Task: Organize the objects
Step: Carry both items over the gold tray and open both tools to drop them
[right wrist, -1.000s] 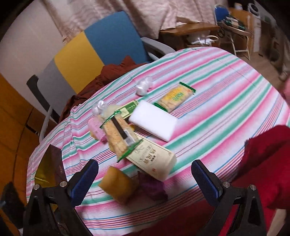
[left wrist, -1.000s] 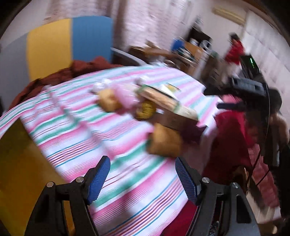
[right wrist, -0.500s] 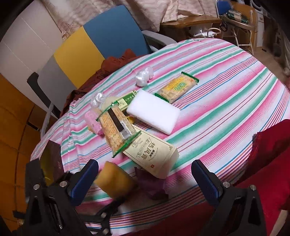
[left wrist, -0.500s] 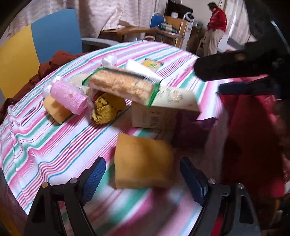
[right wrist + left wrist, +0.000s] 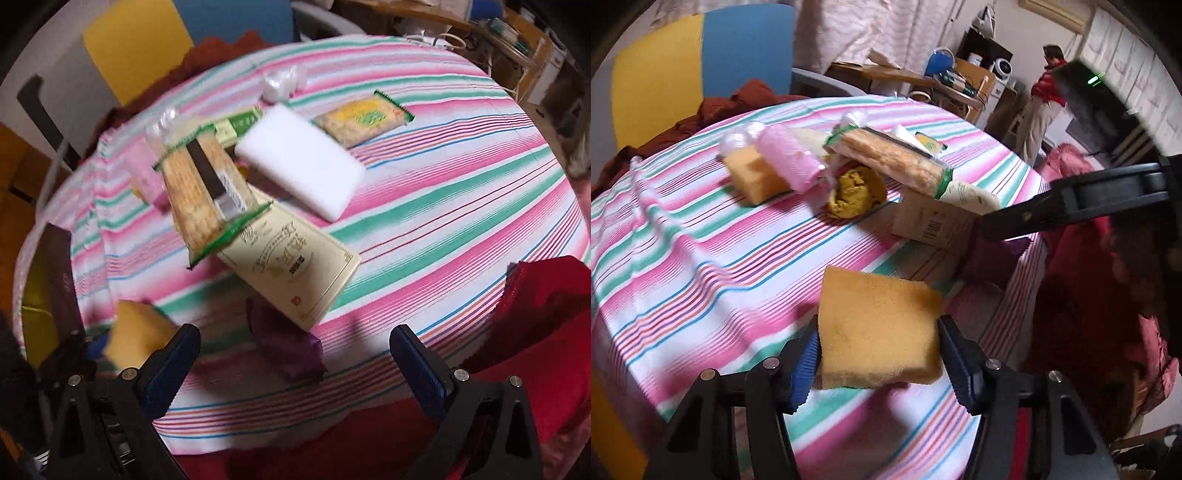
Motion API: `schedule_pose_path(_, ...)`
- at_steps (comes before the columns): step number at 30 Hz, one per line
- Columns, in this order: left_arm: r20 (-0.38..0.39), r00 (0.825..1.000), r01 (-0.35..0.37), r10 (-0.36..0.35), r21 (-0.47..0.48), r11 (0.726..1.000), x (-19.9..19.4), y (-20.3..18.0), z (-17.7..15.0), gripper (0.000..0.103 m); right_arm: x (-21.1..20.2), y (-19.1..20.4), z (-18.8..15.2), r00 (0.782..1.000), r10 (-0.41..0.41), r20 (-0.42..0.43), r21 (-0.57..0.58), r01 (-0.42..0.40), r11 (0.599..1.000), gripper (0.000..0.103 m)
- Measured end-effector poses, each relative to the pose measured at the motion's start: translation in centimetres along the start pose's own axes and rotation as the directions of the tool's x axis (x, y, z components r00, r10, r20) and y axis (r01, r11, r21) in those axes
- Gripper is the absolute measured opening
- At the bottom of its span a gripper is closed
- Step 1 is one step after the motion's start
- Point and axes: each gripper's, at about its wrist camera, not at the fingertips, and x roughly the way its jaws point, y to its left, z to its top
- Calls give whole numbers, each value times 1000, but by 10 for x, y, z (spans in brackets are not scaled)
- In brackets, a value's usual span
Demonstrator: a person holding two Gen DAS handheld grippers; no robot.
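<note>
Yellow sponge (image 5: 877, 332) fills the near view, clamped between the blue pads of the left tongs (image 5: 875, 354) at the front edge of the striped desk (image 5: 713, 258). The right tongs (image 5: 295, 365) hang with fingers spread wide and nothing between them, above a purple packet (image 5: 286, 349) whose far end is tucked under a cream box (image 5: 291, 266). A cracker pack with green ends (image 5: 201, 195) leans across that box, hiding part of its lid. Just behind lie a white foam block (image 5: 301, 171) and a second cracker pack (image 5: 364, 120), flat on the cloth. From the left wrist view a pink roll (image 5: 790, 164), another yellow sponge (image 5: 753, 177) and a mustard-coloured lump (image 5: 855, 192) show, all blurred. Farthest off, a person in a red top (image 5: 1047, 92) stands near cluttered shelves.
</note>
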Motion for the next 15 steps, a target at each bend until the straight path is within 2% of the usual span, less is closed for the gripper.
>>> schedule_pose_path(7, 87, 996, 22, -19, -31, 999, -35, 8, 1, 62, 28, 3, 9, 990, -35, -137, 16, 38, 999, 103)
schedule_pose_path(10, 117, 993, 31, -27, -37, 999, -49, 9, 0, 62, 36, 2, 12, 983, -70, -172, 14, 73, 997, 97)
schedule_pose_path(14, 152, 988, 41, -33, -51, 998, -64, 12, -6, 63, 47, 1, 10, 973, -93, -211, -5, 94, 996, 64)
schedule_pose_path(15, 156, 987, 42, -33, -55, 998, -69, 13, -7, 63, 48, 1, 10, 973, -91, -211, -8, 91, 996, 60)
